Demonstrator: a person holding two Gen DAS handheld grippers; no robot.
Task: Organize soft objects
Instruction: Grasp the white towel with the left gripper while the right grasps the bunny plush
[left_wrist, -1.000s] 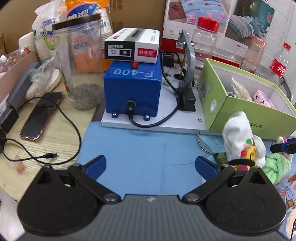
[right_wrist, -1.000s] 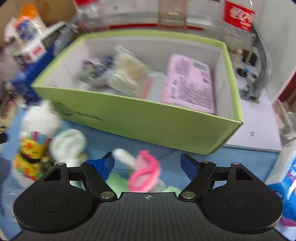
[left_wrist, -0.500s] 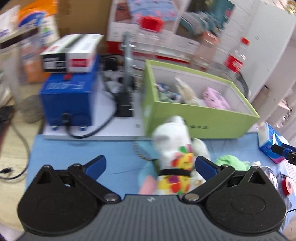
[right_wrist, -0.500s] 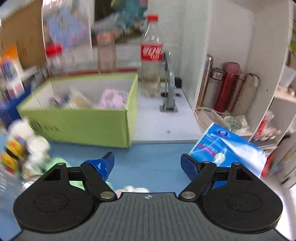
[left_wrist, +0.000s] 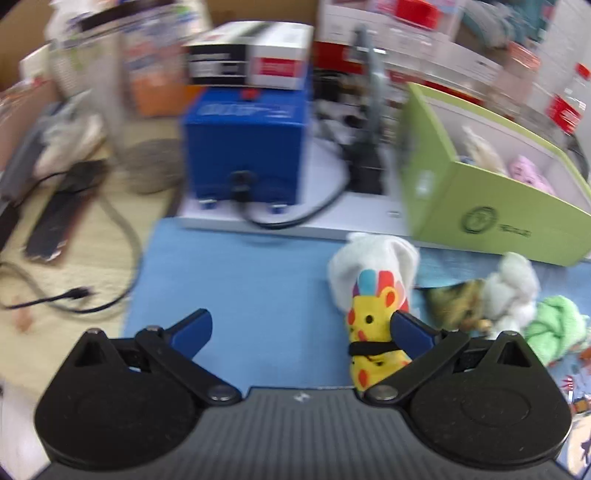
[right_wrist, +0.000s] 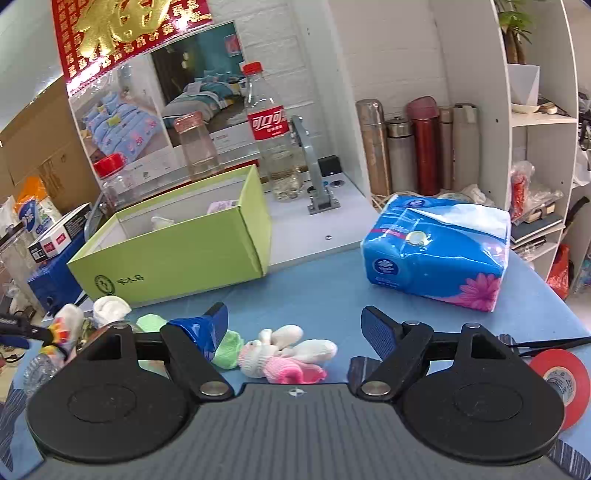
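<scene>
Left gripper (left_wrist: 301, 328): jaws apart, empty; white sock with yellow cartoon print and black band (left_wrist: 373, 295) lies just inside the right finger, lower right of frame. Right gripper (right_wrist: 295, 325): jaws apart, empty; pink-and-white sock bundle (right_wrist: 284, 356) lies between them, lower centre. Green cardboard box (right_wrist: 177, 258) stands at left centre.
</scene>
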